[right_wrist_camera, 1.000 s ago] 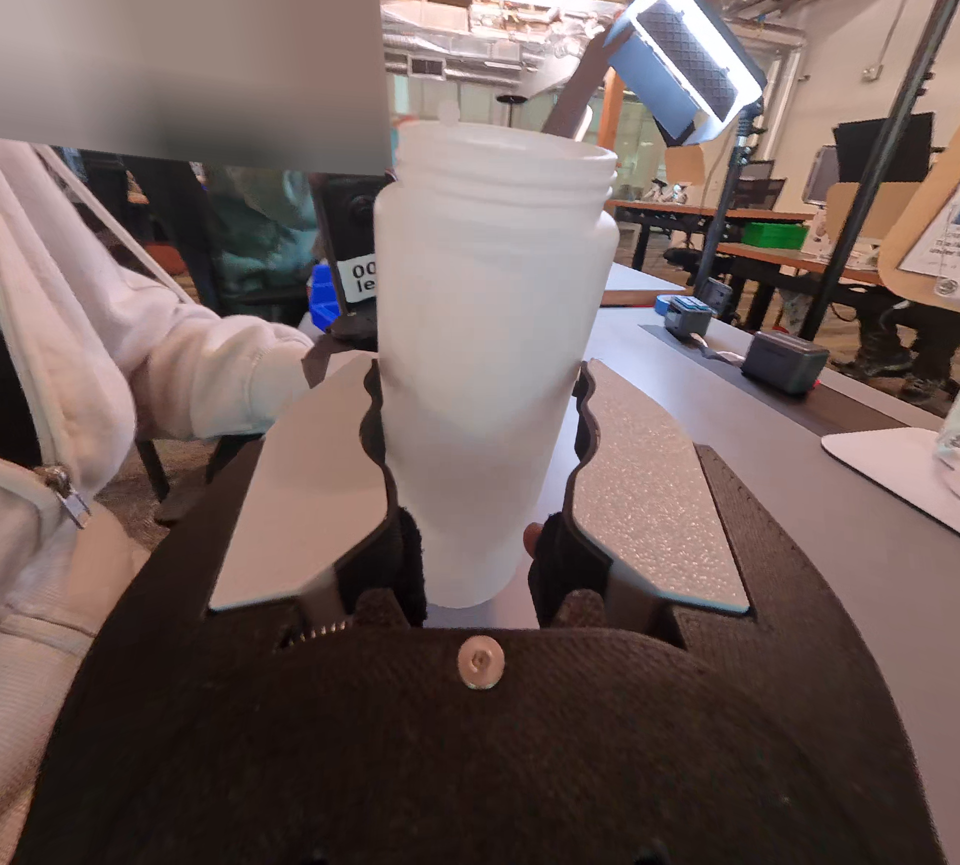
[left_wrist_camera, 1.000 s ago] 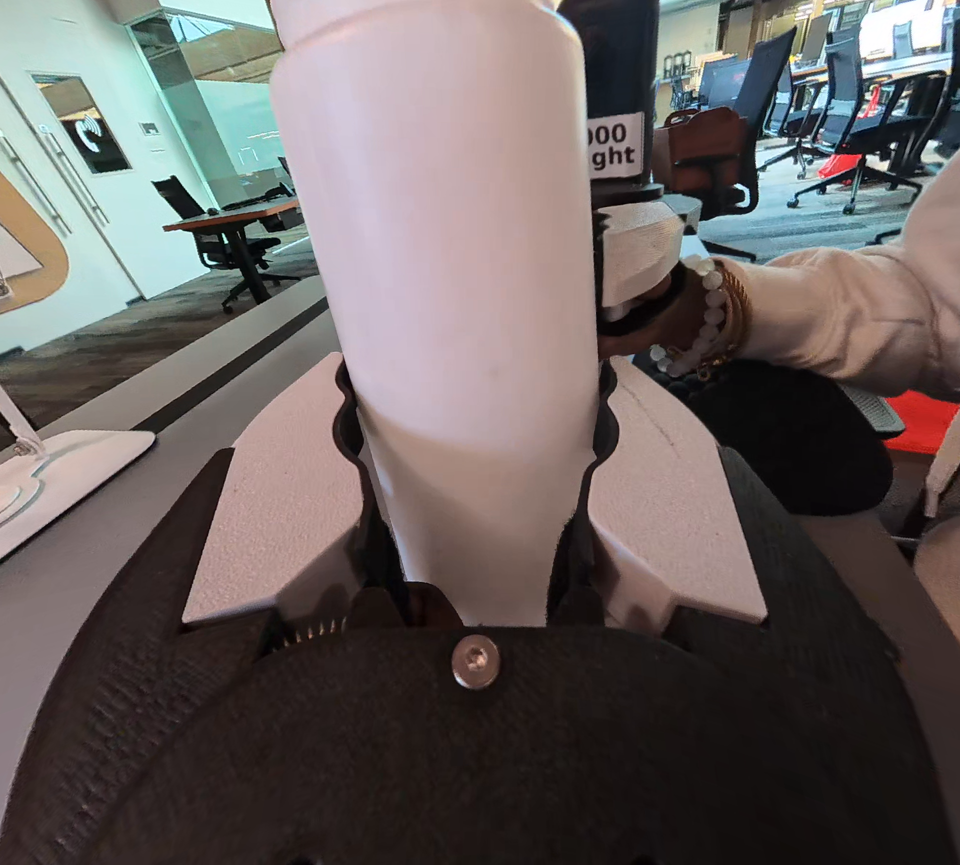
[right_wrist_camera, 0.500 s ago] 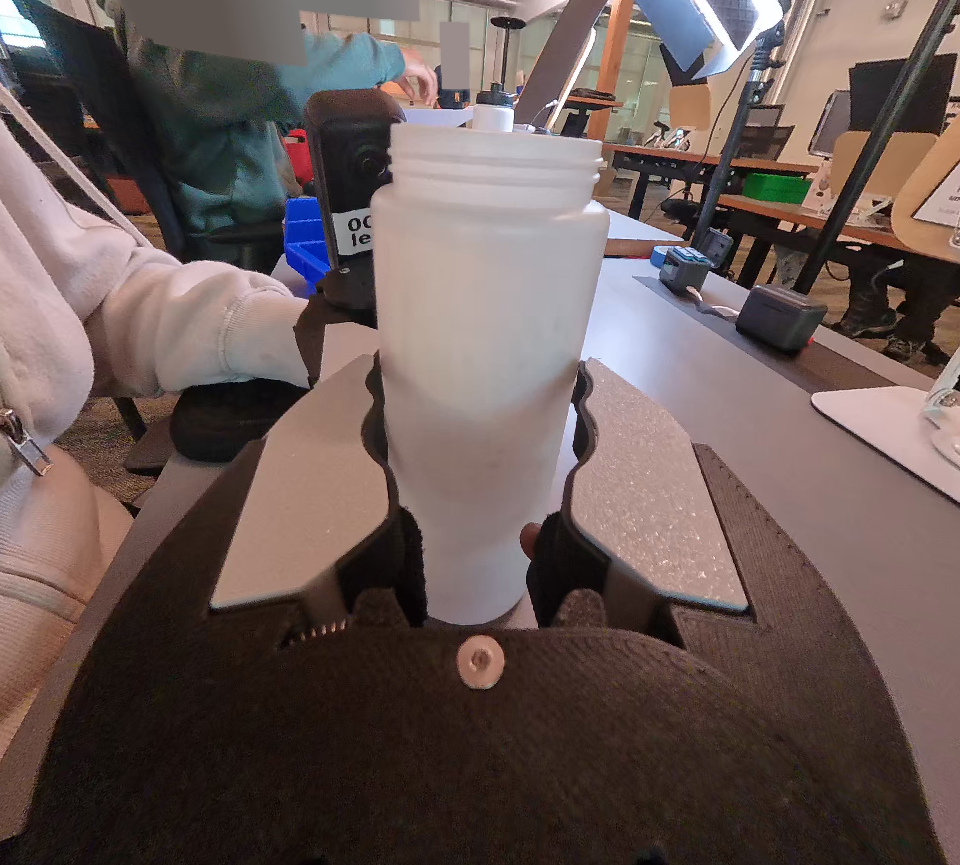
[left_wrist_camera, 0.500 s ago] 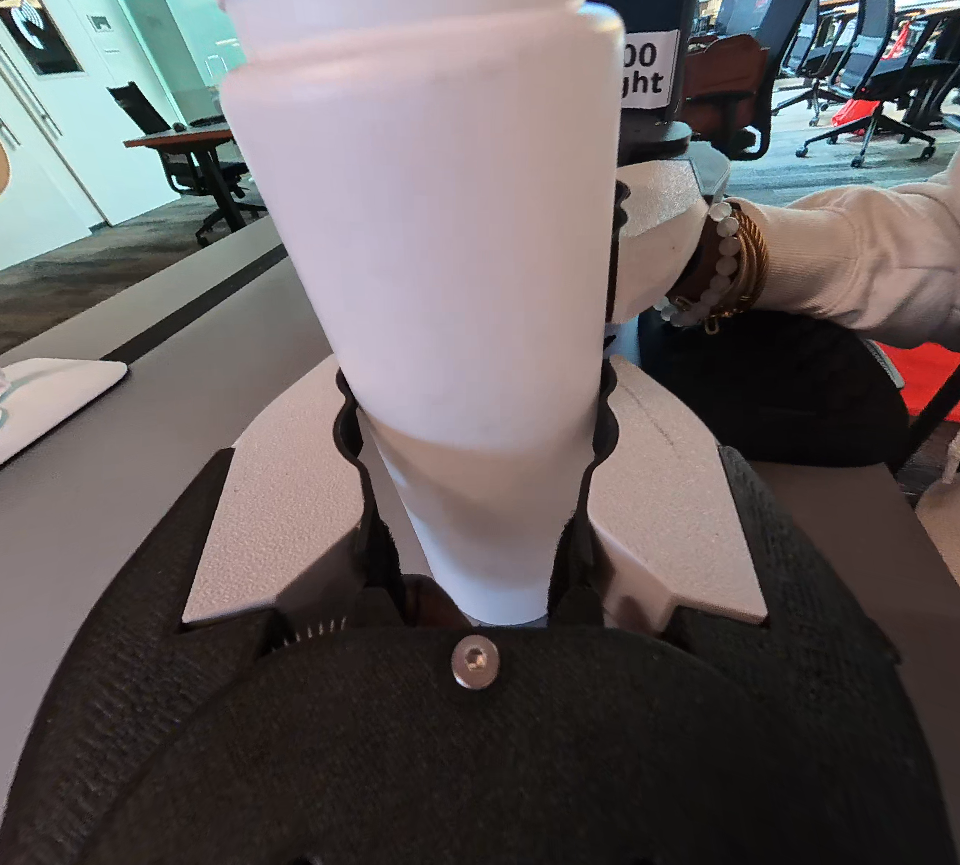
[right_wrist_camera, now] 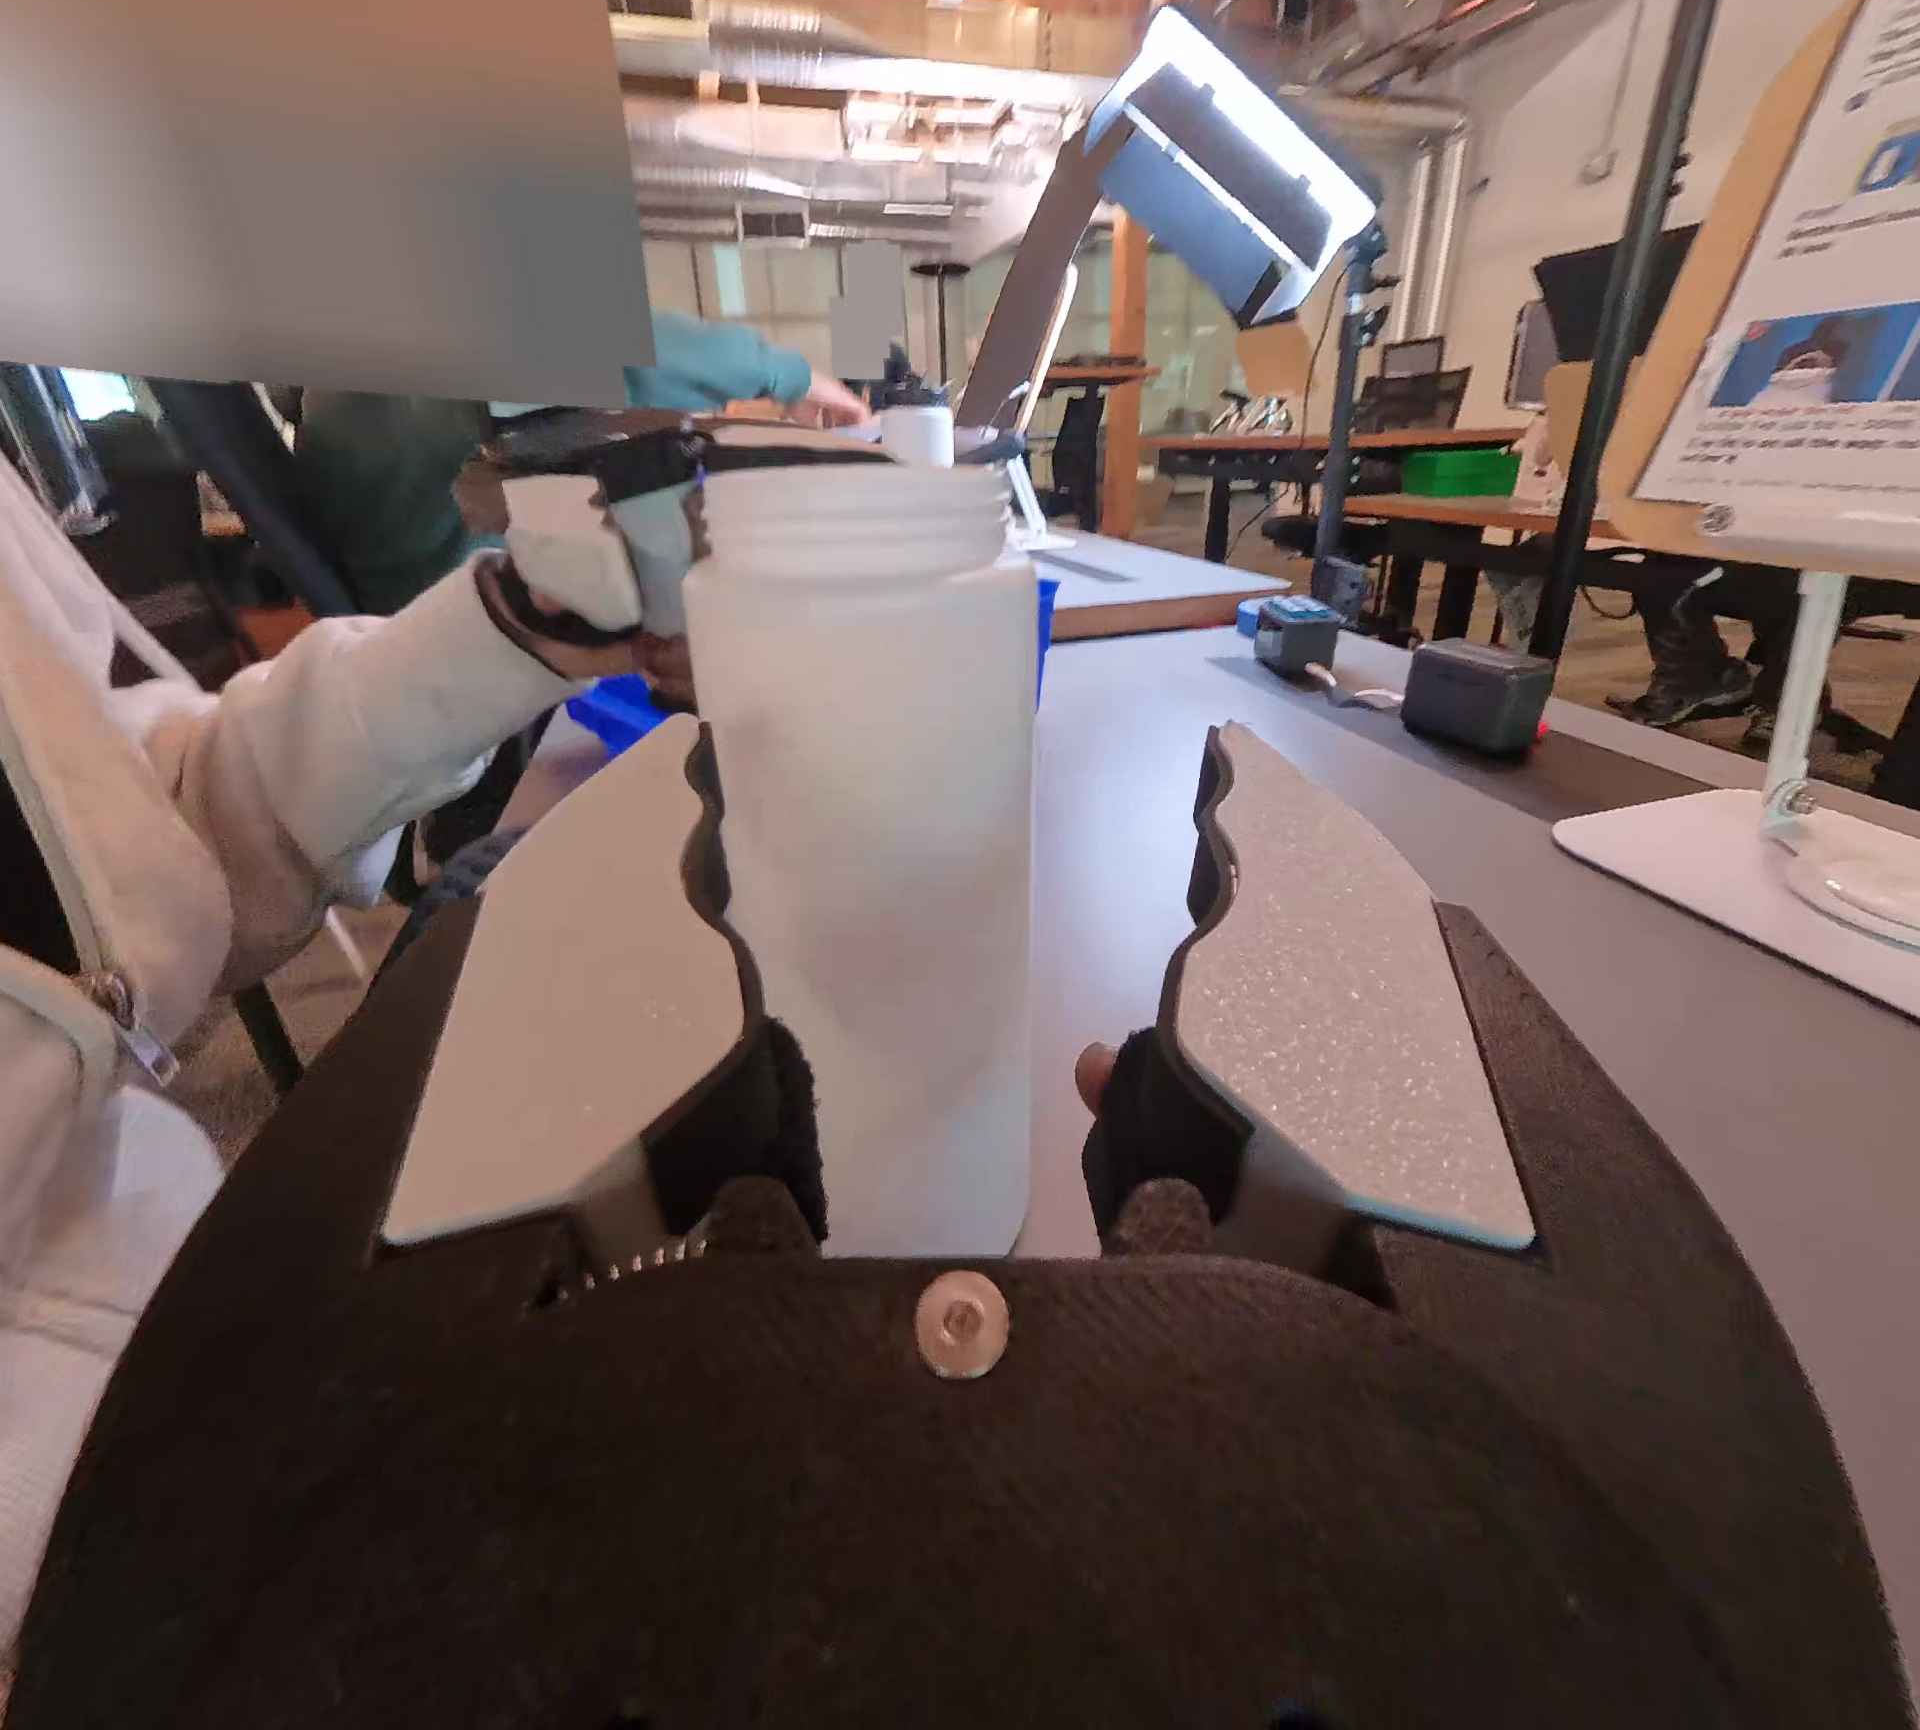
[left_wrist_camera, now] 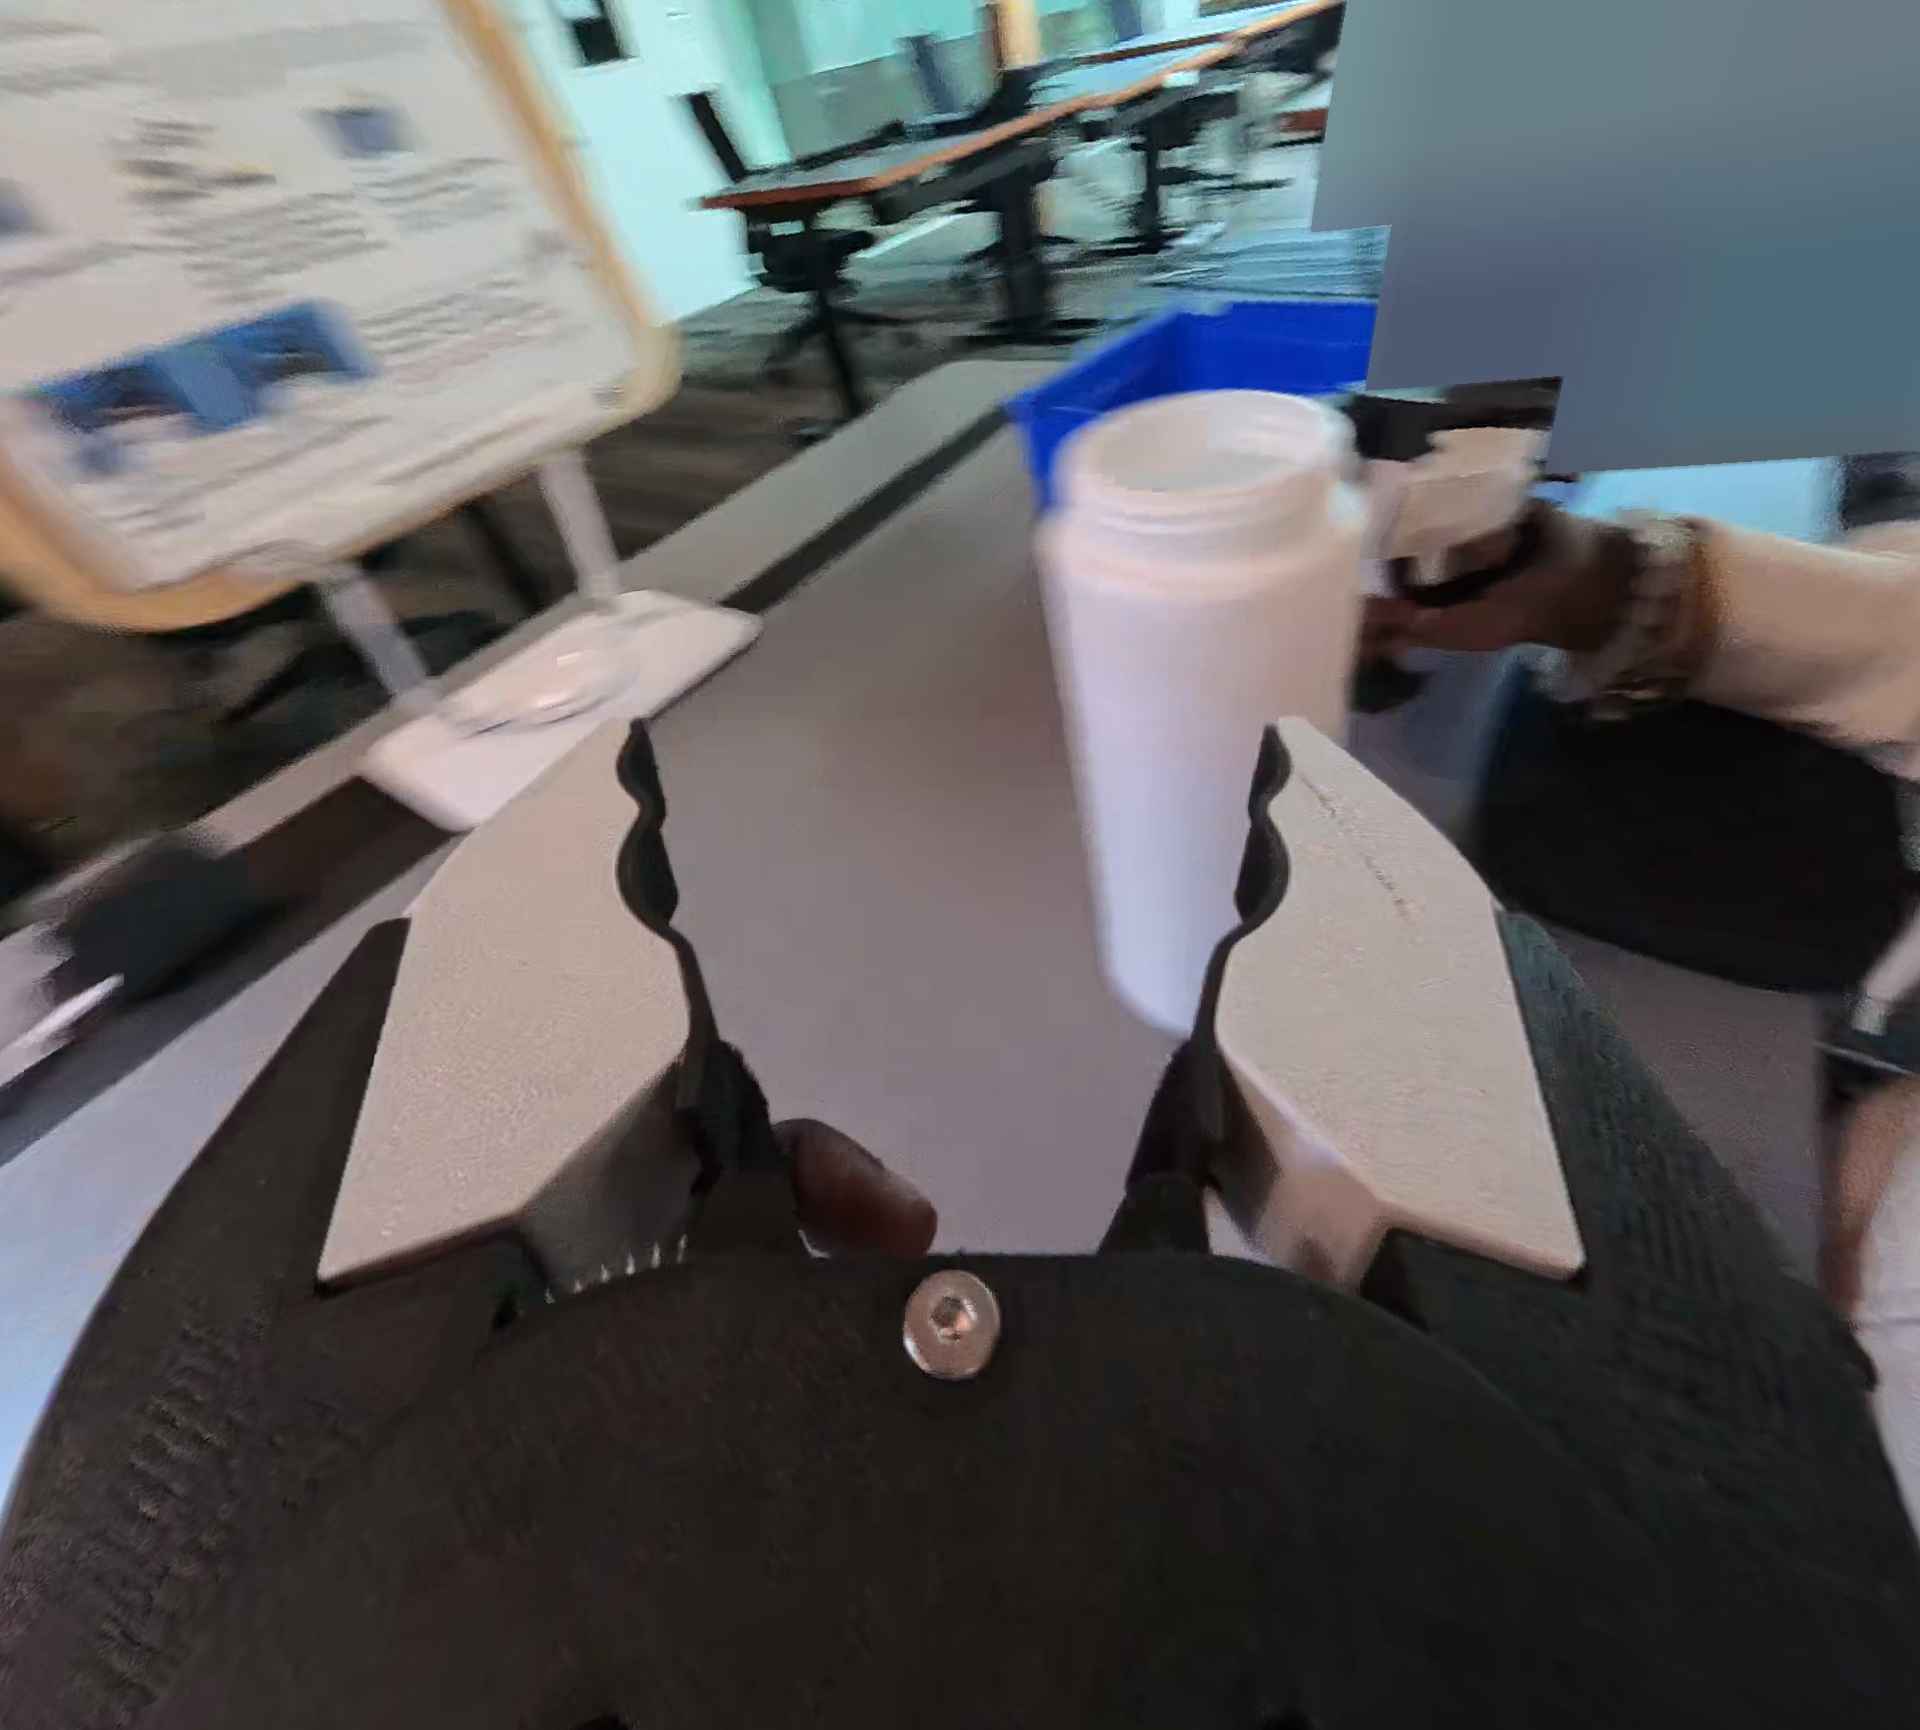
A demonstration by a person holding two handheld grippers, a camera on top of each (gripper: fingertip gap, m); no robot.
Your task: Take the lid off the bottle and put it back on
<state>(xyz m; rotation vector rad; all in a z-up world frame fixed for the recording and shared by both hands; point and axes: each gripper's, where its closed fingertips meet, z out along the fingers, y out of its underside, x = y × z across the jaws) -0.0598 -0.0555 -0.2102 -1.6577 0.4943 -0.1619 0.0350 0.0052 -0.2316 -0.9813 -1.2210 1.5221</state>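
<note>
Jaws: both my grippers, left (left_wrist_camera: pixel 945 849) and right (right_wrist_camera: pixel 956 839), wide open, empty; bottle (right_wrist_camera: pixel 868 807) uncapped, lid unseen—fetch it, seat squarely at twelve o'clock.

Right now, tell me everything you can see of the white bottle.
The white bottle is matte, slightly translucent plastic, cylindrical, with a rounded shoulder and a wide threaded neck. The lid is off and not in view, and the mouth is open. The bottle stands upright on the grey table. It sits between the fingers of the open right tool, against the left finger and apart from the other. The left tool is open with nothing between its fingers, the bottle beside it.
</note>
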